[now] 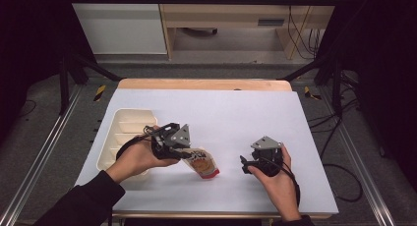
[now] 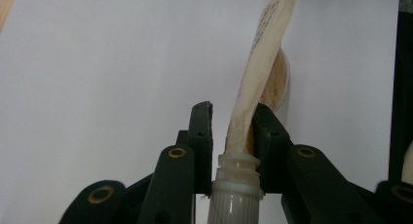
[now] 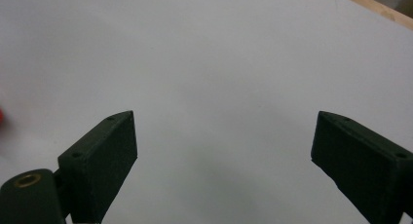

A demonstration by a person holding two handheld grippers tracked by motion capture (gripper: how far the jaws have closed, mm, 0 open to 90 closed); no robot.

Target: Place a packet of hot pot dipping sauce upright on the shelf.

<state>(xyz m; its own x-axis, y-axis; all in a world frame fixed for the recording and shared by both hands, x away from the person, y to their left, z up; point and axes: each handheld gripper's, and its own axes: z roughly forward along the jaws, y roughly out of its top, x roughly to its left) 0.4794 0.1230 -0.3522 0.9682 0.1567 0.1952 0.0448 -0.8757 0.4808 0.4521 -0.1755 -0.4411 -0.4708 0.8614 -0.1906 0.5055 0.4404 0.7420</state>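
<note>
A cream spouted pouch (image 1: 202, 163) with a red bottom edge lies tilted on the white sheet, right of my left gripper (image 1: 186, 155). In the left gripper view the pouch (image 2: 263, 63) stands edge-on and its ribbed white cap (image 2: 235, 197) sits between the jaws; my left gripper (image 2: 233, 124) is shut on the neck just above the cap. My right gripper (image 1: 244, 163) rests low on the sheet to the right, apart from the pouch. In the right gripper view its fingers (image 3: 104, 160) stand wide open with bare sheet between them.
A cream compartment tray (image 1: 123, 132) lies at the left of the white sheet (image 1: 231, 113), partly under the left hand. The wooden table edge (image 1: 204, 83) runs along the back. Black frame posts stand at both sides.
</note>
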